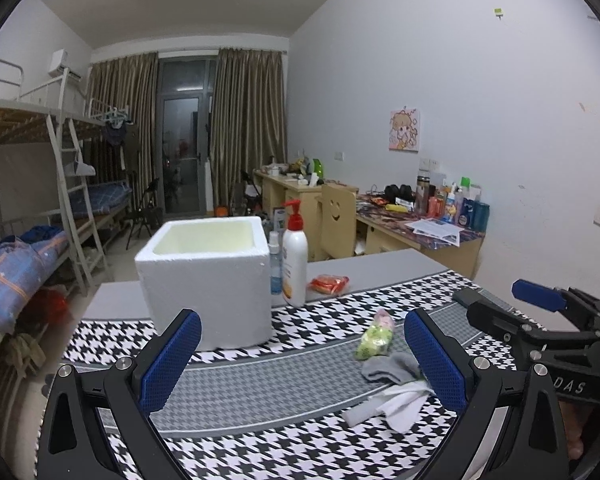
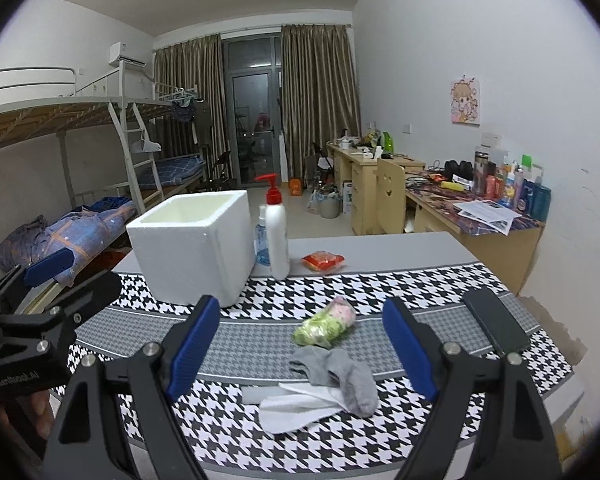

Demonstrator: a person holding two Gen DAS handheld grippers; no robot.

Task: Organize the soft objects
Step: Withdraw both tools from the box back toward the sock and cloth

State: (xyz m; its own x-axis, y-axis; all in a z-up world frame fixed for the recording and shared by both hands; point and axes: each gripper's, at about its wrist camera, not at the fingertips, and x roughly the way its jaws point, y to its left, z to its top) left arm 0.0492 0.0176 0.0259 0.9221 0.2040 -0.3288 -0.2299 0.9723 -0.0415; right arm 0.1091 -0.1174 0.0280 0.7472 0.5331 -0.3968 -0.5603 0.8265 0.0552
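Note:
A grey sock (image 2: 338,372) lies on a white sock (image 2: 296,404) on the houndstooth cloth, with a green and pink soft bundle (image 2: 326,322) just behind them. A white foam box (image 2: 192,248) stands open at the back left. My right gripper (image 2: 302,344) is open and empty, low over the socks. My left gripper (image 1: 302,354) is open and empty, in front of the foam box (image 1: 208,280); the grey sock (image 1: 390,368), white sock (image 1: 400,400) and bundle (image 1: 374,336) lie by its right finger. The right gripper (image 1: 500,304) shows at the right.
A white pump bottle (image 2: 278,232) and a small clear spray bottle (image 2: 262,238) stand right of the box. A red packet (image 2: 323,261) lies behind on the grey table (image 2: 400,248). A black phone (image 2: 496,326) lies at the right. Bunk beds left, desks right.

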